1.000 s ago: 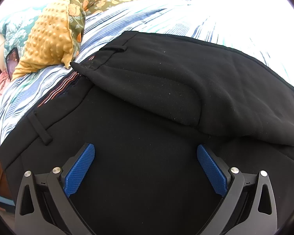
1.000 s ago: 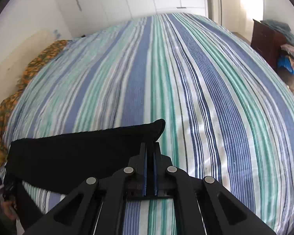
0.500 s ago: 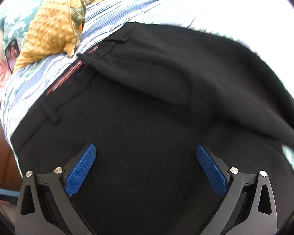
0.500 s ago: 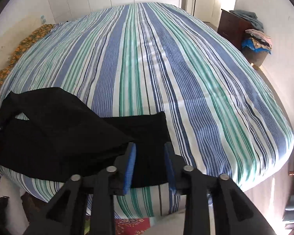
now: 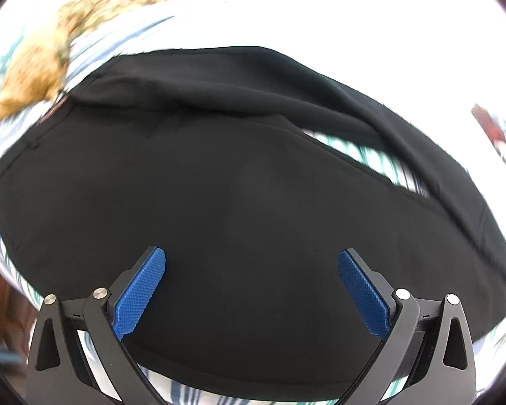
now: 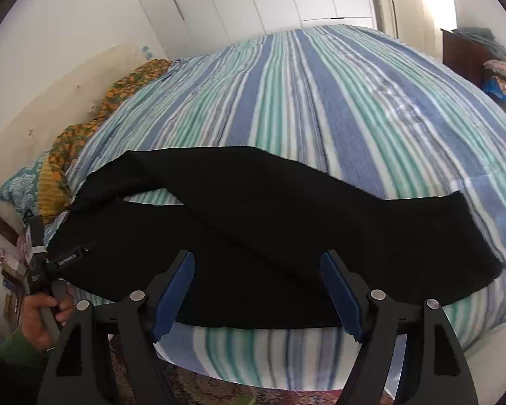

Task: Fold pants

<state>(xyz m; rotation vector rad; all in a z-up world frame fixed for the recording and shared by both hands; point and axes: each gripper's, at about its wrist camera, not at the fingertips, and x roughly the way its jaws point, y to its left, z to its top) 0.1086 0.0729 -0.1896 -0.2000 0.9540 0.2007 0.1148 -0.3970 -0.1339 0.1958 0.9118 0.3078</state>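
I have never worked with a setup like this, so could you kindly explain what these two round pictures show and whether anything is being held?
There is no robot here: a person carries a two-finger gripper in each hand, and a fisheye camera on each looks forward along its fingers, which is why the pictures are round and bent.

The left wrist view shows the left gripper with its blue pads wide apart above black pants; this picture is blurred.

The right wrist view shows the right gripper, whose jaws have just been opening and pinch nothing. Beyond it the pants lie on a striped bedsheet, one leg crossing the other. At the lower left, the person's hand holds the other gripper's handle.

Neither gripper holds anything.
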